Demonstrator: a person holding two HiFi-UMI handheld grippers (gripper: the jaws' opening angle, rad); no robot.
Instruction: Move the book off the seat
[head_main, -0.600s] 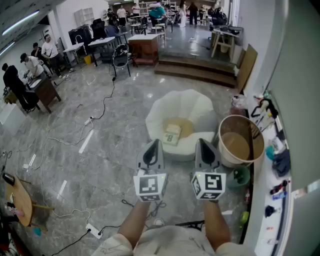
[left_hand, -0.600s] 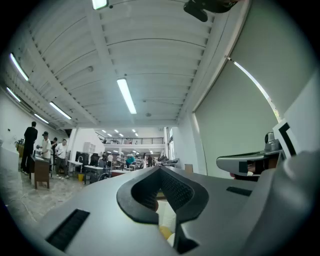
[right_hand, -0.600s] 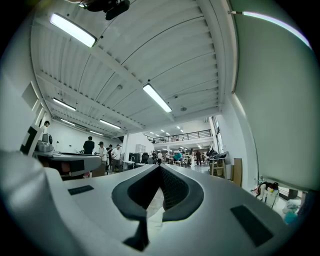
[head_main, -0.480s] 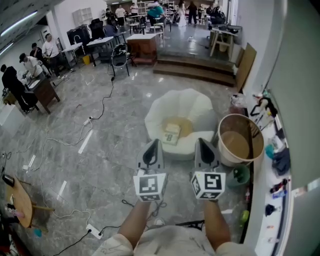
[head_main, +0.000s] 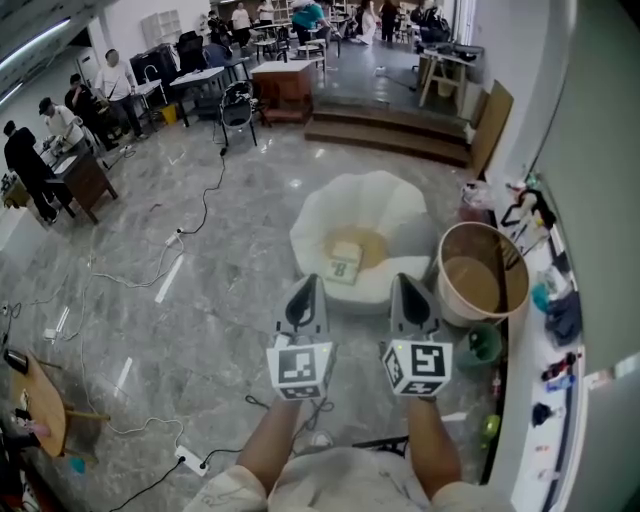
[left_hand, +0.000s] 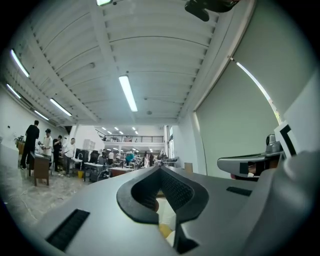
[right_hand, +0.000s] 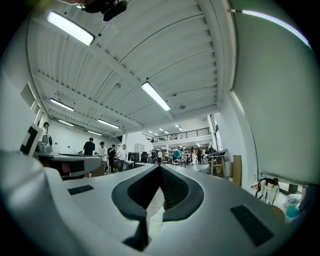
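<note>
A pale book with a dark mark on its cover lies on the tan cushion of a round white shell-shaped seat on the floor. In the head view my left gripper and right gripper are held side by side, level, just short of the seat's near rim. Both are shut with nothing between the jaws. The left gripper view and the right gripper view look along closed jaws into the hall, with only a sliver of the seat showing through each gap.
A large round wooden tub stands right of the seat, with a green bucket below it. A shelf of small items runs along the right wall. Cables trail over the marble floor. People work at desks far left.
The seat and book have shifted slightly up in the head view as the view moved a little. Both grippers hold the same place and stay shut.
</note>
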